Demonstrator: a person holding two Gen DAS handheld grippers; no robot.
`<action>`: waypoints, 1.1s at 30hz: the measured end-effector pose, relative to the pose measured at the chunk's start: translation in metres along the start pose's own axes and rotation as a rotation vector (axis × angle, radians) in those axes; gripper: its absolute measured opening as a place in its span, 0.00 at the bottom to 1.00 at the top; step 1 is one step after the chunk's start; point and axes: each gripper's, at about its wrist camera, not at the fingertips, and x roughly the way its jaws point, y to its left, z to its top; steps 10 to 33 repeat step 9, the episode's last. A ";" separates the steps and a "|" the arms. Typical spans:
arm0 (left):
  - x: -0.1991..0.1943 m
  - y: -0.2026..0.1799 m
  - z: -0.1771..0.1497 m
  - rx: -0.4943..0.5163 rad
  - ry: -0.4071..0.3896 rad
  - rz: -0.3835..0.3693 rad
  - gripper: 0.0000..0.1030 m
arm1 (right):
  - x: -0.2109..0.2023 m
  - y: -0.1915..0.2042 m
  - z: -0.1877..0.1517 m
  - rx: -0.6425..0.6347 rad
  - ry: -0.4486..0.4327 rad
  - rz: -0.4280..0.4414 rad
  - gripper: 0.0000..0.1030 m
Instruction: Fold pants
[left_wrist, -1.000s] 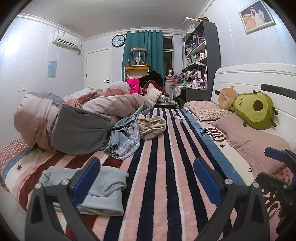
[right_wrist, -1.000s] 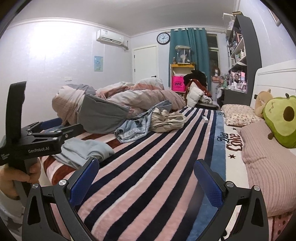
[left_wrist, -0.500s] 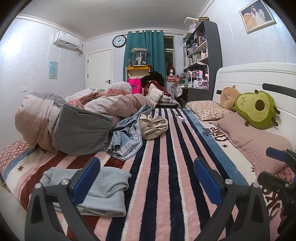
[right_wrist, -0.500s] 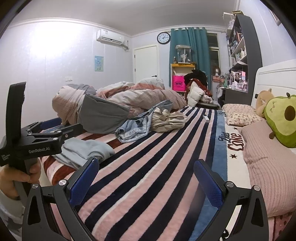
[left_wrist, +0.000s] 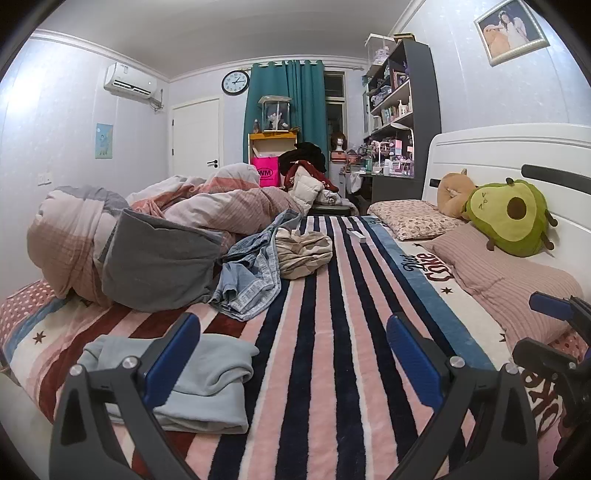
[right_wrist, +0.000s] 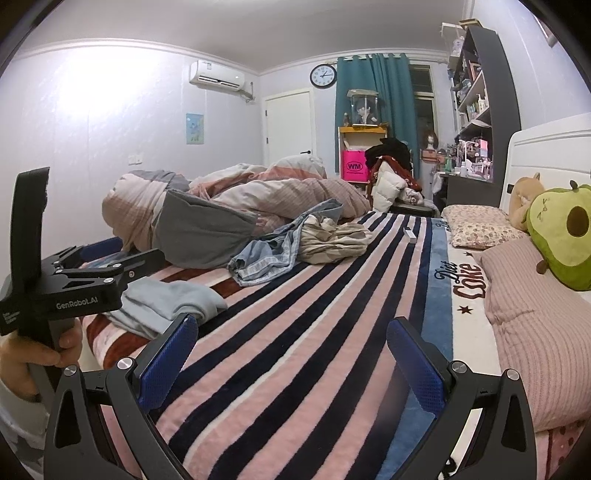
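Folded light blue pants (left_wrist: 207, 380) lie on the striped blanket (left_wrist: 332, 350) at the bed's near left; they also show in the right wrist view (right_wrist: 166, 306). Crumpled denim jeans (left_wrist: 255, 273) and a beige striped garment (left_wrist: 303, 251) lie mid-bed, also seen in the right wrist view as jeans (right_wrist: 273, 254) and beige garment (right_wrist: 332, 240). My left gripper (left_wrist: 293, 347) is open and empty above the blanket, beside the blue pants. My right gripper (right_wrist: 291, 350) is open and empty over the blanket. The left gripper's body (right_wrist: 74, 280) shows at the right wrist view's left.
A bunched duvet (left_wrist: 147, 236) fills the bed's far left. Pillows (left_wrist: 509, 273) and an avocado plush (left_wrist: 513, 218) lie along the headboard at right. A small white box (left_wrist: 356, 234) sits on the blanket. Shelves (left_wrist: 399, 122) and clutter stand beyond the bed.
Both views have drifted slightly; the scene sits a little closer and higher. Both grippers stay open and empty, and no garment has moved.
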 end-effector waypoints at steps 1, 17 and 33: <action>0.000 0.000 0.000 0.000 0.000 -0.001 0.97 | 0.001 0.001 0.000 0.002 0.000 -0.001 0.99; 0.003 -0.002 0.002 0.005 0.000 -0.009 0.97 | 0.002 0.002 0.000 0.002 0.000 -0.003 0.99; 0.003 -0.002 0.002 0.005 0.000 -0.009 0.97 | 0.002 0.002 0.000 0.002 0.000 -0.003 0.99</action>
